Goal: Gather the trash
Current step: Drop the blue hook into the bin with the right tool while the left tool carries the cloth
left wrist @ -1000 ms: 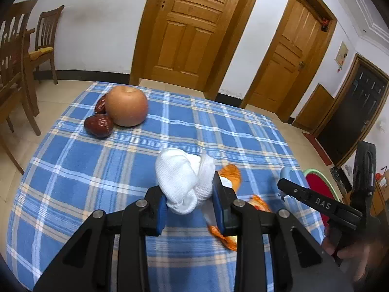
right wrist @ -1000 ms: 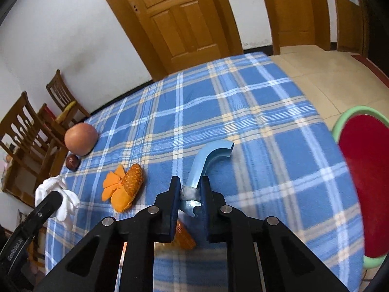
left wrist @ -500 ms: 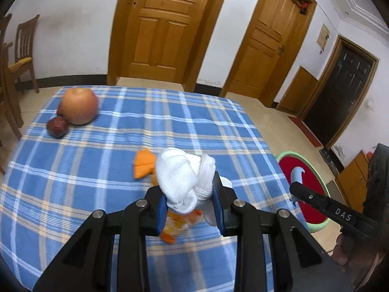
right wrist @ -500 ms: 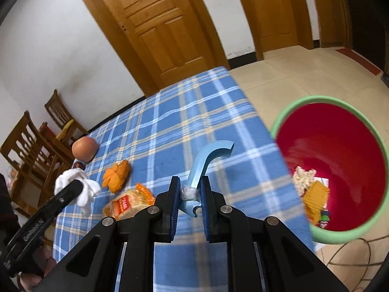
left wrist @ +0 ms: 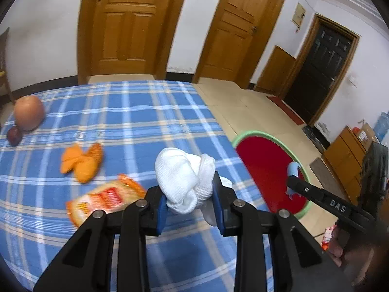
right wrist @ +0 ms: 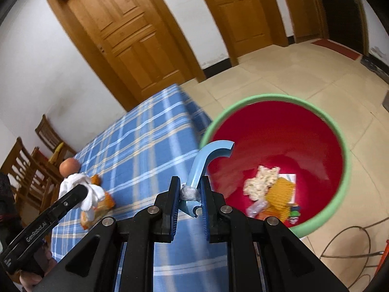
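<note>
Two grippers, two loads. Left gripper (left wrist: pixel 189 209) clamped on a bunched white cloth (left wrist: pixel 183 176), bulging up and forward between the blue pads (left wrist: pixel 161 209), over the near edge of the blue plaid tablecloth (left wrist: pixel 136 112). Just left of it on the cloth, an orange snack wrapper (left wrist: pixel 102 200), lying flat. Farther left, a crumpled orange scrap (left wrist: pixel 81 161). Way out at the far left corner, a round brownish fruit (left wrist: pixel 28 112) with a small dark red fruit (left wrist: pixel 14 133) touching its near side.

Right gripper (right wrist: pixel 189 203) squeezed tight on a pale blue curved plastic piece (right wrist: pixel 207 155), gripped low at a greyish wad near its base, hooked tip poking up and right. Beyond that tip, on the tiled floor (right wrist: pixel 279 73) just right of the table, a red bin with a green rim (right wrist: pixel 346 170). Inside at the bottom: a whitish crumpled lump (right wrist: pixel 261 182), an orange ridged bit (right wrist: pixel 282 194) and other small blurred scraps. Gripper itself above the table's right edge, blue tip overlapping the bin's near-left rim in the right wrist view.

Far wall: two closed wooden doors (left wrist: pixel 126 24). Wooden chairs (right wrist: pixel 26 168) off the table's far left.
</note>
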`<control>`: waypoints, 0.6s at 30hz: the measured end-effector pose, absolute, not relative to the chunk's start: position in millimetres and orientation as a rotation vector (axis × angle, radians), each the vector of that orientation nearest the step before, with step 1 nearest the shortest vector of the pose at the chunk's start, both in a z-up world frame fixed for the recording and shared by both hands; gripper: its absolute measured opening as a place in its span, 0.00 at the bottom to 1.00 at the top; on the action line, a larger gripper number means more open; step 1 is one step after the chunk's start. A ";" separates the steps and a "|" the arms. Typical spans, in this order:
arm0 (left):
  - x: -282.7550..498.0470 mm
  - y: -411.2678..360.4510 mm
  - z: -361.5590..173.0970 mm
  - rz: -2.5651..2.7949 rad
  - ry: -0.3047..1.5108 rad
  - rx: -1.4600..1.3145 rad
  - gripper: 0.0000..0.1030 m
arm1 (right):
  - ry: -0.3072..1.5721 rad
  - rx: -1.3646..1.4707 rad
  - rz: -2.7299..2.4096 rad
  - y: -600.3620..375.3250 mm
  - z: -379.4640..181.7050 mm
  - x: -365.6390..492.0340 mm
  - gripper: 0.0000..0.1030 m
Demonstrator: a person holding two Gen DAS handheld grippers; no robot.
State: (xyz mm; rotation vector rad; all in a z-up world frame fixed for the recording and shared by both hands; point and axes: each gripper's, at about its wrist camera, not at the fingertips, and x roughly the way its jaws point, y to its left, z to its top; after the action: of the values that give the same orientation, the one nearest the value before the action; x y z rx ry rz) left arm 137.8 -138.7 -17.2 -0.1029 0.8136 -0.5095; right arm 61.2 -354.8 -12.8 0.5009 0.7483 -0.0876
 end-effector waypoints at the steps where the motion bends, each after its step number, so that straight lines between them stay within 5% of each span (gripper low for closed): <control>1: 137.6 -144.1 -18.5 -0.517 0.818 -0.095 0.30 | 0.749 0.509 -0.096 -362.0 -14.4 59.3 0.16; 18: 144.6 -221.9 -37.5 -0.603 0.891 -0.003 0.30 | 0.738 0.579 -0.141 -415.9 -29.7 40.9 0.32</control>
State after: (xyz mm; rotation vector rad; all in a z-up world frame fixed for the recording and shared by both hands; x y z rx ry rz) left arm 144.6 -221.9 -37.5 -0.0027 0.8910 -0.6033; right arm 40.8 -415.9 -29.7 0.5787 0.7376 -0.1411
